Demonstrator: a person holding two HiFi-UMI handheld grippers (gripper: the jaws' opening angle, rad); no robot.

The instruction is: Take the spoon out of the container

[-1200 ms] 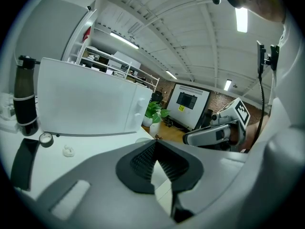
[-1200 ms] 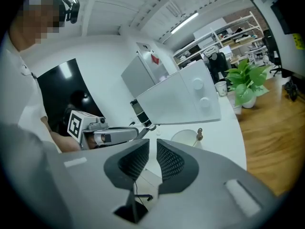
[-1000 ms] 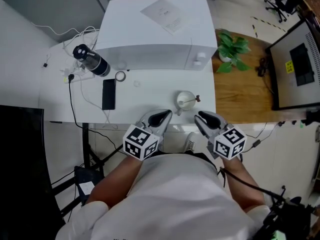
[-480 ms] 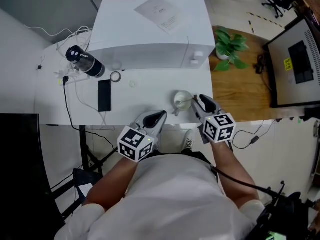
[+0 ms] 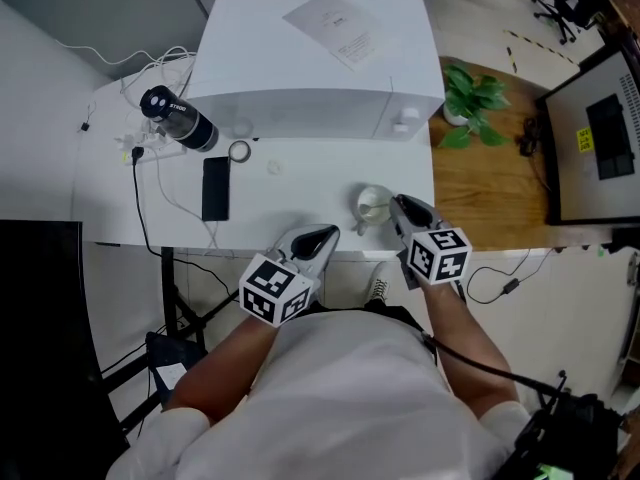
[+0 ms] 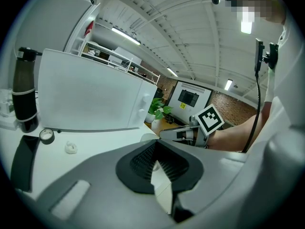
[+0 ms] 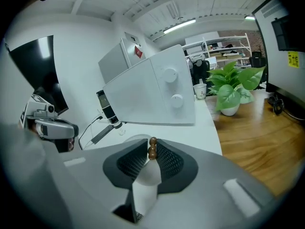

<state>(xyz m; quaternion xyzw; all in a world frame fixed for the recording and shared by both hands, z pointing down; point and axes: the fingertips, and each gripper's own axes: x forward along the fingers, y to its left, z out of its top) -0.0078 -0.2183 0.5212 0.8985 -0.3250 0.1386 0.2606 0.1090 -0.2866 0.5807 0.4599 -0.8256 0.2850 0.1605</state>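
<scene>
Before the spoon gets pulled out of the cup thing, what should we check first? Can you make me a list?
1. Right tool gripping the spoon: ok, jaws shut on its brown beaded end.
2. Container upright on the table: ok.
3. Left tool steadying the container: not ok; it is shut, empty, back at the table edge.
4. Anything else inside the container: cannot tell.
5. Phone out of the way: ok, well off to the left.
</scene>
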